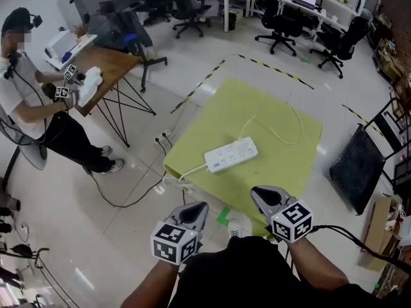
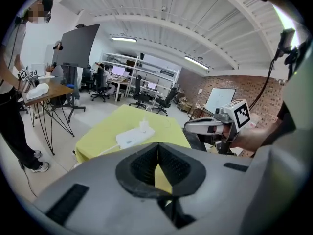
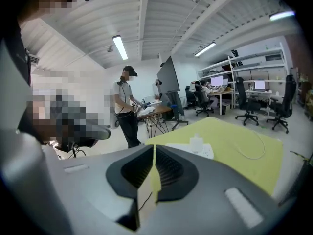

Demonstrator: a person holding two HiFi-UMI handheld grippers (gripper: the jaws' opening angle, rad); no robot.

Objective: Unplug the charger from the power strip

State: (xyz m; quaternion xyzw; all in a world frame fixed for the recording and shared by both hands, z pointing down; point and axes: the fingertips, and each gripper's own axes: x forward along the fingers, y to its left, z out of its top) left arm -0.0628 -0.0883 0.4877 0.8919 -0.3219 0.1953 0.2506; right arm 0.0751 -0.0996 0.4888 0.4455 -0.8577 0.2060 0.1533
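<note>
While mid table (image 1: 282, 175), pwr strip (image 1: 231, 155) w/ charger (image 2: 145, 126); floor cables (image 1: 163, 140) left.

the white oblong plastic power strip (image 1: 231, 154) has a smooth, faintly glossy shell. the yellow-green table cover (image 1: 282, 172) looks like matt cloth, lying flat and smooth. the pale floor (image 1: 128, 230) is polished and mirrors the lights. the left tool (image 2: 157, 148) is matt grey plastic, with black ribbed pads (image 2: 143, 165) that look rubbery.
</note>
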